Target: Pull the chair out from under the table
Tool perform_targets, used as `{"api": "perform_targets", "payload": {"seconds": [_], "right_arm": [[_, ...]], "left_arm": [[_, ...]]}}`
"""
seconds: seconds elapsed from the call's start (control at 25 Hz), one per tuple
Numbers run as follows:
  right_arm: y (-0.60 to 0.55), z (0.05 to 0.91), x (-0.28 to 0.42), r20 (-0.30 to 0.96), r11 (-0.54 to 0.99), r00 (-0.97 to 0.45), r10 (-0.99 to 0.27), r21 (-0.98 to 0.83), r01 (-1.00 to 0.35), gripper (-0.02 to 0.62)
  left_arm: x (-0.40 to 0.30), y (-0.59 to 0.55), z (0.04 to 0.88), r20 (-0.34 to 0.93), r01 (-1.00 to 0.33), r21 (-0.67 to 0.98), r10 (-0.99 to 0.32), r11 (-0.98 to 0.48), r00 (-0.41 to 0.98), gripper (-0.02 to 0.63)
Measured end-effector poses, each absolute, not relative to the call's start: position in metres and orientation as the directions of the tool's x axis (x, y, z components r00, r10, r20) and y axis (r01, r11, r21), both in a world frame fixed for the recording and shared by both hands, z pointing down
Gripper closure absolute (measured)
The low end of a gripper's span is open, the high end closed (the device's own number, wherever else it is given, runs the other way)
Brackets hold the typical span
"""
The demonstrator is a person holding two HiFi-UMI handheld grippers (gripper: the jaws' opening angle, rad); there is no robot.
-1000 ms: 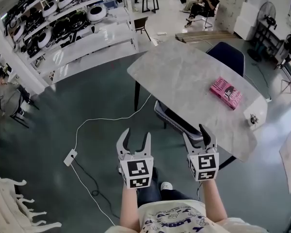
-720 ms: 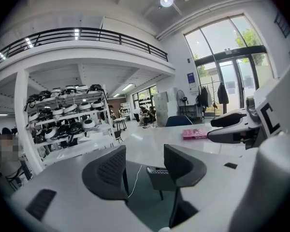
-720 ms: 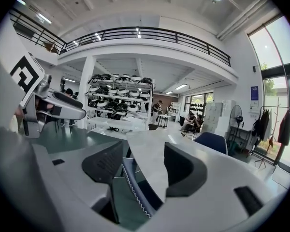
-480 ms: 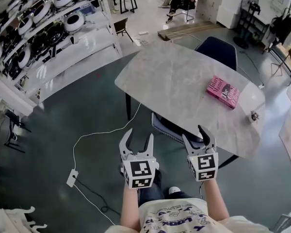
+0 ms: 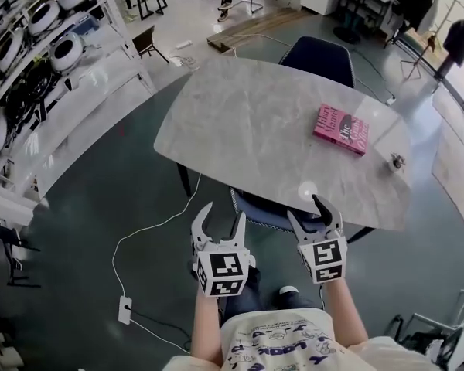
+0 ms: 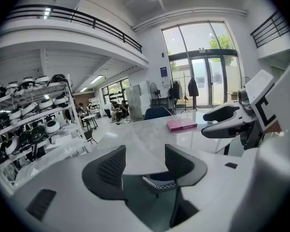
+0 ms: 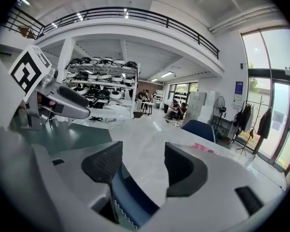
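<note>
Far to my left the white metal shelf rack (image 5: 58,91) loaded with white ring-shaped units has slid towards the edge of my head view. The thin white cable (image 5: 151,230) on the dull green floor now trails off behind my left side. In the last second I have walked in, so the table has drawn close. My left gripper (image 5: 222,215) is held low in front of me, its two black ribbed pads spread with only air between them. In the left gripper view (image 6: 145,166) the tucked seat shows through that gap, a little way ahead. The dark blue padded chair with white zigzag stitching along its rim (image 5: 255,207) sits pushed under the near edge of the table, between my two grippers and just beyond them. Neither one touches it. My right gripper (image 5: 309,211) is also spread and empty. In the right gripper view (image 7: 144,168) the blue chair back lies close below its left pad. I judge the approach is nearly done and the grip comes next, since the chair has not been drawn out at all. Above it, the pale grey rounded tabletop with marble veining (image 5: 247,122) looks smooth and glossy. Further right on it lies a pink hardback book (image 5: 341,129), flat and well clear of the edge. A second dark blue chair (image 5: 319,56) stands at the far side.
</note>
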State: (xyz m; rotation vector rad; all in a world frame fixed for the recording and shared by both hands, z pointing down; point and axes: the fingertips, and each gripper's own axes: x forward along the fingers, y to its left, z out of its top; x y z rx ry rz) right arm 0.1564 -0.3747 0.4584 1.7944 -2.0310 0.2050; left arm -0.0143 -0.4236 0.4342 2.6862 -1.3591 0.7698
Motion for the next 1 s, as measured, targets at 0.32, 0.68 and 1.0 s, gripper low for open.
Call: {"api": "perform_targets", "payload": {"seconds": [0.32, 0.68, 1.0], "right_arm": [[-0.374, 0.478, 0.158, 0.498, 0.092, 0.016, -0.867, 0.192, -0.977, 0.310], [-0.359, 0.516, 0.164, 0.594, 0.111, 0.049, -0.803, 0.229, -0.967, 0.308], [-0.343, 0.549, 0.168, 0.663, 0.147, 0.065, -0.745, 0.259, -0.955, 0.308]], "left_arm": [[0.013, -0.447, 0.457, 0.507, -0.616, -0.168, -0.603, -0.770, 0.616, 0.331], [0.047, -0.444, 0.496, 0.586, -0.439, -0.148, -0.436, -0.886, 0.683, 0.330], [0.062, -0.425, 0.534, 0.668, -0.271, -0.163, -0.309, -0.949, 0.677, 0.327]]}}
